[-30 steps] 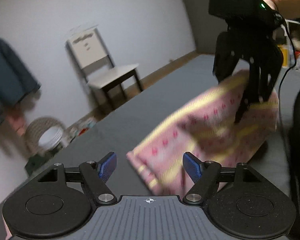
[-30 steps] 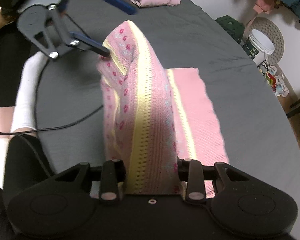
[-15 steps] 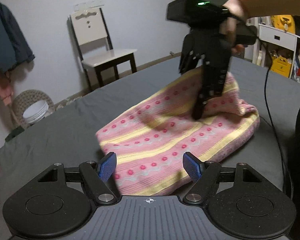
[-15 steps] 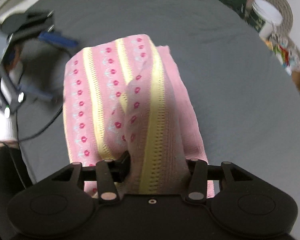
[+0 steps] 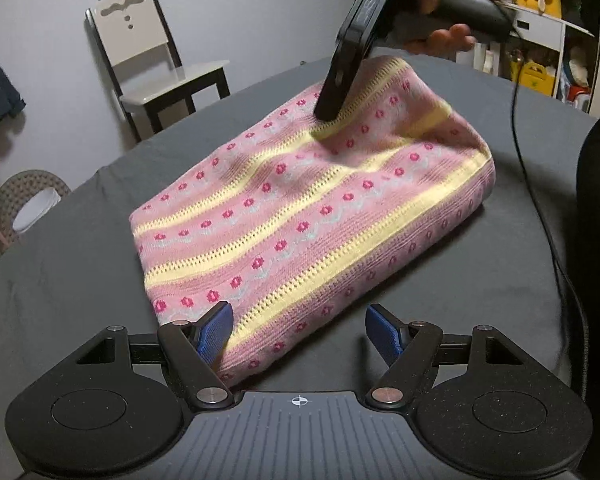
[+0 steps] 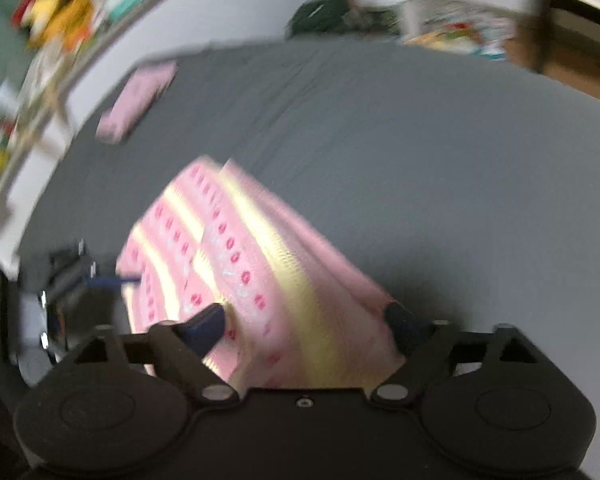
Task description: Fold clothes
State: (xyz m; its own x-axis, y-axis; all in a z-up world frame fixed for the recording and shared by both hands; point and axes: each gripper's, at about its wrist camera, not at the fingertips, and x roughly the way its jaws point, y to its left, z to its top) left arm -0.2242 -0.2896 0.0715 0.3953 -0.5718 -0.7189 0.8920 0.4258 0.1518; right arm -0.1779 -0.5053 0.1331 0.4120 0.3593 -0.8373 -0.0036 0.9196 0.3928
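On dark grey bed sheet (image 5: 80,264) lies pink-and-yellow striped knit garment (image 5: 300,208), folded over. Right gripper (image 6: 304,324), jaws spread w/ fabric between, prob. just letting go. Left gripper (image 5: 300,328), jaws wide apart, nothing held, straddles near corner, likely to tidy it.

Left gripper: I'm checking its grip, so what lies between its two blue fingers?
In the left wrist view, a corner of the pink striped sweater lies between the open left gripper's fingers, then grey cloth.
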